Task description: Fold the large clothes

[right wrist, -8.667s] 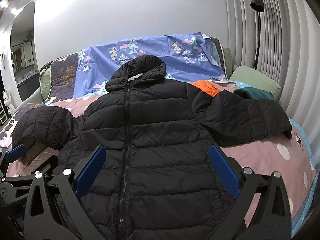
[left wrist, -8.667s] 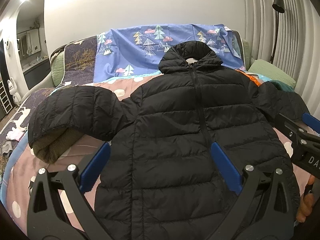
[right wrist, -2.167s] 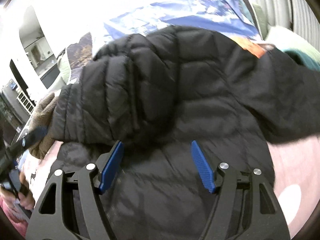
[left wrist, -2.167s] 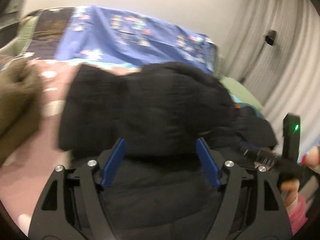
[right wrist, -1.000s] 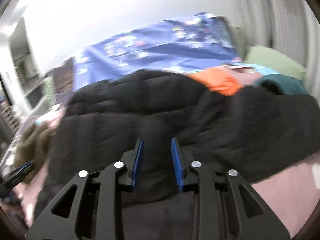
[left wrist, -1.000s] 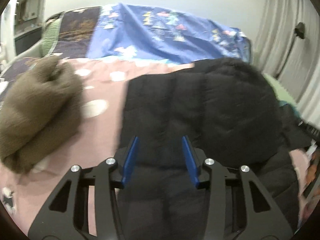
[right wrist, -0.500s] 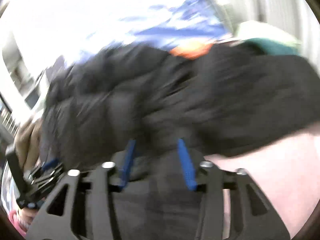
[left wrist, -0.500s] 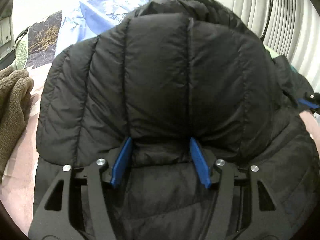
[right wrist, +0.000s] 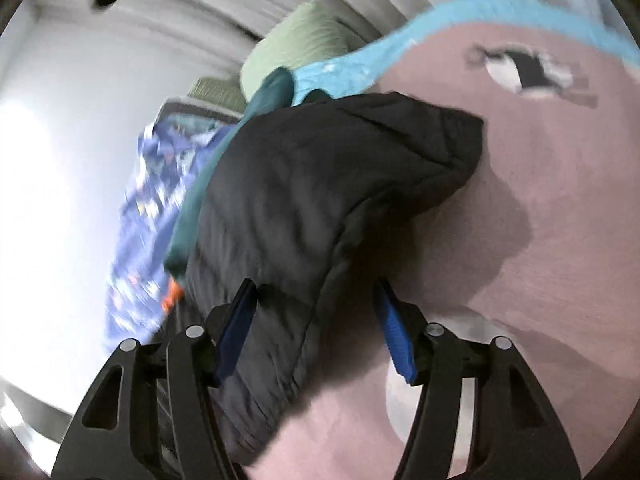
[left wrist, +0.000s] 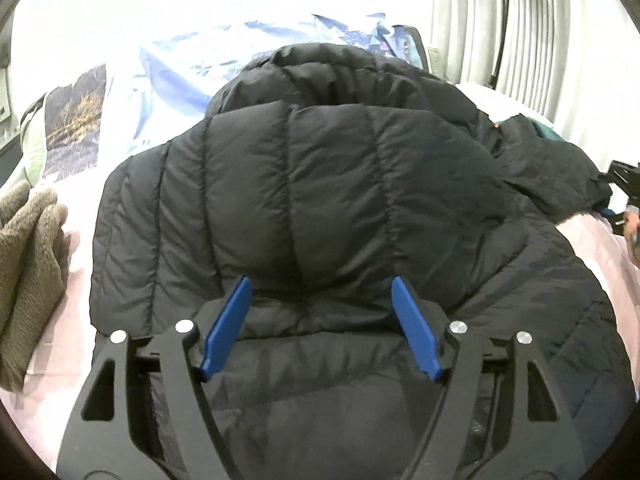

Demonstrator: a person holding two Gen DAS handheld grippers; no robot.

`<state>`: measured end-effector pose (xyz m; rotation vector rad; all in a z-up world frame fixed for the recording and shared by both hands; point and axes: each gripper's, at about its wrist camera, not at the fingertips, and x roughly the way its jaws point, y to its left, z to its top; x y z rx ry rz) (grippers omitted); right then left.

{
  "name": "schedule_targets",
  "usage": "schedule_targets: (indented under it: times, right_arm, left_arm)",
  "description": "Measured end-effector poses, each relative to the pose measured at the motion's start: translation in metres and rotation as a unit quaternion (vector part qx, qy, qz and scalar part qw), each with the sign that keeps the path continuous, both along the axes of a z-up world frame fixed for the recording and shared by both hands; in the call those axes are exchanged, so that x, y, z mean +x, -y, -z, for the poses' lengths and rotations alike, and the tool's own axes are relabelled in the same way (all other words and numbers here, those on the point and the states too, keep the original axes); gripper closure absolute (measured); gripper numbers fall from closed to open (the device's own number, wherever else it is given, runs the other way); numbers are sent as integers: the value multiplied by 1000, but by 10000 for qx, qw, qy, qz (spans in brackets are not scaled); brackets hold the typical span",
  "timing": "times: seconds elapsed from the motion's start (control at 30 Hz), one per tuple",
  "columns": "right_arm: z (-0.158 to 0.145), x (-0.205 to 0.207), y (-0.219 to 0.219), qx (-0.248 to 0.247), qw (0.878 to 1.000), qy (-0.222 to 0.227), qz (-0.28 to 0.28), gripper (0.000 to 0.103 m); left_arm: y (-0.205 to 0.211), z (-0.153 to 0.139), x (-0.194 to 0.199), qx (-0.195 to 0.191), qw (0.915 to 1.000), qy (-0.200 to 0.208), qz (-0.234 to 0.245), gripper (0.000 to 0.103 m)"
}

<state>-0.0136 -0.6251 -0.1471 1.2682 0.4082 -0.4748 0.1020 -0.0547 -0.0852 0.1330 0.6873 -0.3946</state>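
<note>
The black puffer jacket (left wrist: pixel 328 184) lies on the pink bed cover (left wrist: pixel 72 292), with its left sleeve folded across the body. My left gripper (left wrist: pixel 320 320) hovers over the folded sleeve with its jaws apart, the blue fingers (left wrist: pixel 226 326) straddling the padding without pinching it. In the right wrist view the jacket's right sleeve (right wrist: pixel 320 184) stretches out over the bed. My right gripper (right wrist: pixel 316 328) stands over that sleeve near the body, jaws apart, tilted steeply.
A brown knitted garment (left wrist: pixel 28 272) lies at the left of the bed. A blue tree-print sheet (left wrist: pixel 180 80) covers the headboard. A green pillow (right wrist: pixel 304 36) and a teal garment (right wrist: pixel 268 92) lie beyond the right sleeve. A floor lamp (left wrist: pixel 506 12) stands by the curtain.
My left gripper opened wider and stayed over the folded left sleeve. My right gripper swung away from the jacket body to the right sleeve and opened wider.
</note>
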Motion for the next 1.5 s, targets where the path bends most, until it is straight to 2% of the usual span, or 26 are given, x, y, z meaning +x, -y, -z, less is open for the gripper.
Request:
schedule_targets:
  times: [0.03, 0.07, 0.1, 0.13, 0.17, 0.2, 0.33, 0.43, 0.5, 0.53, 0.6, 0.67, 0.7, 0.73, 0.77, 0.8, 0.87, 0.93, 1.07, 1.13, 1.2, 1.27, 1.3, 1.4, 1.43, 1.5]
  right_arm:
    - [4, 1, 2, 122, 9998, 104, 89, 43]
    - [3, 3, 4, 147, 9997, 173, 120, 51]
    - [0, 10, 5, 117, 9996, 245, 63, 72]
    - [-5, 14, 6, 77, 9996, 270, -4, 79]
    - [-14, 19, 4, -40, 9995, 311, -62, 91]
    - [-20, 21, 4, -160, 9992, 353, -102, 94]
    - [-81, 34, -43, -931, 9884, 926, -765, 97]
    - [-133, 53, -110, -1688, 9625, 1370, -1621, 97]
    - [-161, 60, -166, -2306, 9348, 1546, -2216, 97]
    - [-175, 63, -205, -2708, 9120, 1644, -2607, 97]
    - [-186, 70, -288, -3504, 8552, 1696, -3421, 97]
    - [-177, 76, -354, -4018, 8065, 1567, -4044, 97]
    - [-170, 80, -377, -4159, 7890, 1476, -4275, 95]
    - [-151, 86, -414, -4365, 7611, 1223, -4640, 92]
    - [-134, 91, -438, -4482, 7436, 961, -4867, 76]
    - [-117, 98, -455, -4573, 7291, 686, -5046, 61]
    - [-92, 105, -473, -4674, 7131, 316, -5216, 56]
    - [-76, 102, -482, -4732, 7044, 123, -5289, 52]
    - [-76, 82, -481, -4929, 6987, 148, -5184, 35]
    - [-85, 67, -471, -4994, 7049, 229, -5032, 26]
    - [-89, 55, -455, -4872, 7187, 320, -4951, 16]
    - [-90, 53, -435, -4550, 7417, 363, -4915, 15]
    - [-91, 54, -421, -4311, 7584, 376, -4874, 15]
    - [-87, 63, -383, -3372, 8163, 426, -4671, 14]
    - [-83, 68, -365, -2806, 8413, 517, -4591, 14]
    - [-76, 77, -342, -1959, 8723, 660, -4431, 14]
  left_arm:
    - [1, -2, -2, 14, 10000, 4, 1, 27]
    - [1, -3, -3, 12, 10000, -7, -17, 27]
    - [0, -4, -3, -1, 10000, -15, -30, 27]
    - [-1, -5, -3, -26, 10000, -23, -52, 27]
    - [-4, -6, -3, -56, 9999, -25, -85, 27]
    - [-6, -7, -2, -75, 9999, -21, -111, 27]
    - [-15, -9, -1, -151, 9996, -18, -228, 26]
    - [-21, -11, 1, -273, 9991, -81, -316, 26]
    - [-29, -12, 2, -396, 9983, -96, -406, 26]
    - [-35, -14, 2, -468, 9977, -89, -475, 26]
    - [-46, -16, 1, -573, 9966, -79, -590, 26]
    - [-62, -19, 1, -758, 9945, -78, -722, 24]
    - [-73, -21, -1, -905, 9928, -80, -782, 24]
    - [-84, -23, -2, -1069, 9909, -82, -813, 22]
    - [-91, -25, -3, -1195, 9894, -90, -820, 21]
    - [-101, -27, -5, -1385, 9869, -112, -816, 20]
    - [-117, -28, -9, -1720, 9821, -169, -743, 16]
    - [-131, -27, -13, -2062, 9762, -267, -613, 14]
    - [-136, -24, -17, -2200, 9735, -292, -546, 12]
    - [-133, -21, -17, -2154, 9745, -316, -554, 12]
    - [-131, -19, -17, -2133, 9749, -335, -534, 12]
    - [-129, -18, -19, -2111, 9755, -349, -513, 12]
    - [-128, -17, -20, -2088, 9760, -346, -512, 12]
    - [-129, -19, -21, -1999, 9780, -291, -522, 12]
    - [-131, -19, -22, -1973, 9786, -266, -522, 12]
    - [-132, -22, -26, -1897, 9803, -184, -526, 11]
